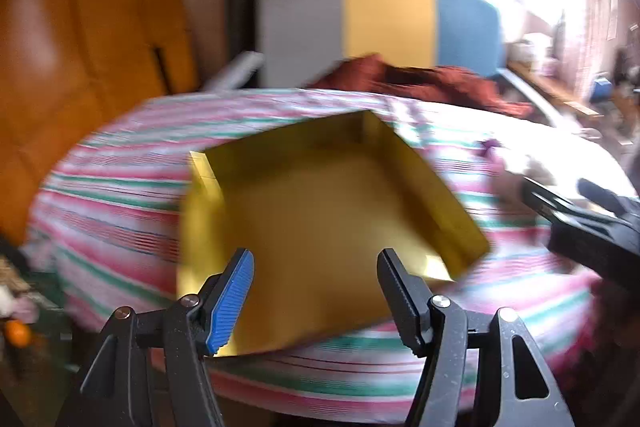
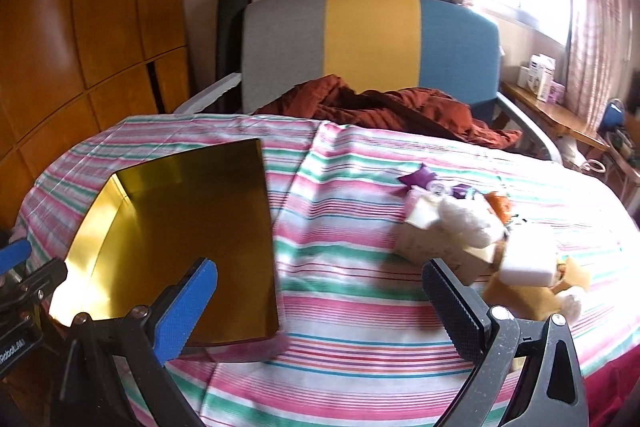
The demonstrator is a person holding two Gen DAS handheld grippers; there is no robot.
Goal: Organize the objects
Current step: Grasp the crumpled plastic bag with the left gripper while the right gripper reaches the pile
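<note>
One gold box, one jumble of small things, striped table.
Left gripper (image 1: 316,295) open over empty gold box (image 2: 180,239); right gripper (image 2: 320,307) spread wide, holding nothing; toy heap (image 2: 480,235) right, uncountable; chair (image 2: 372,43) behind.

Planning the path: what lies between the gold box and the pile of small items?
Only bare striped tablecloth lies between the gold box and the pile of small items, shown in the right wrist view.
</note>
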